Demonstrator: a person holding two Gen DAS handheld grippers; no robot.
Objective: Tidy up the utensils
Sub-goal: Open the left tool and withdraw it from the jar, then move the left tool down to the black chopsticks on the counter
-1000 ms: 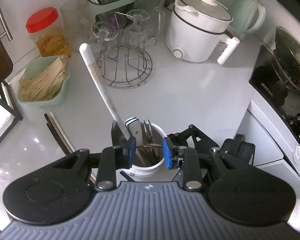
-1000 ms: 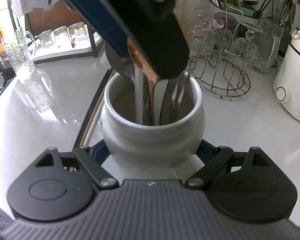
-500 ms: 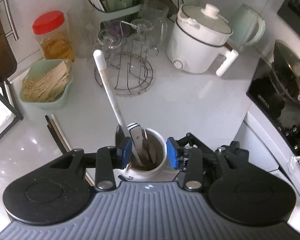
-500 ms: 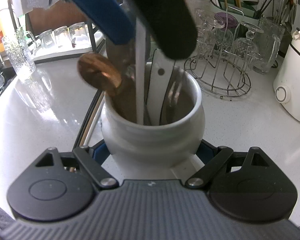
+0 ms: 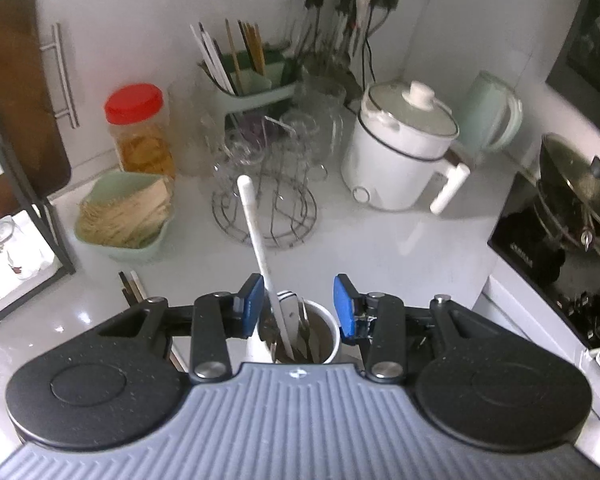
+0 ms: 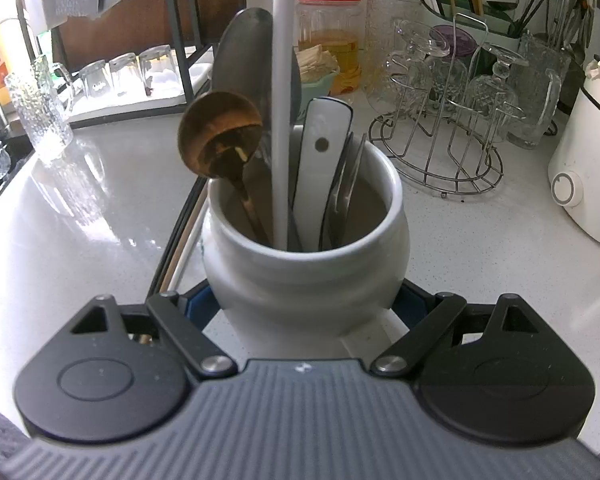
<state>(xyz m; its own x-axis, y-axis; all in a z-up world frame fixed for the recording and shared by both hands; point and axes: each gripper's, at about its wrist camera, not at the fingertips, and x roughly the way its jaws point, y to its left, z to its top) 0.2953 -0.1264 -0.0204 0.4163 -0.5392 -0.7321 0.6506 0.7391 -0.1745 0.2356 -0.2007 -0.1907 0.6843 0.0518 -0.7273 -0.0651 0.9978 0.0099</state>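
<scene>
The worktop point(image 6: 80, 240) carries the white jar point(image 6: 304, 276) so the utensils stand up together. The right gripper point(image 6: 304, 304) hugs the jar's sides with its fingers to keep it steady. The left gripper point(image 5: 298, 306) hangs above, tilted down, fingers apart and empty. The long white handle point(image 5: 256, 236) leans toward 11 o'clock.

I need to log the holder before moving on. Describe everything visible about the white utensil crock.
The white utensil crock looks like glazed ceramic, round-bellied under a thick rolled rim, standing upright on the pale counter. The right gripper clamps its lower body from both sides. Inside lean a wooden spoon, a long white handle, a white riveted handle and metal cutlery.
</scene>
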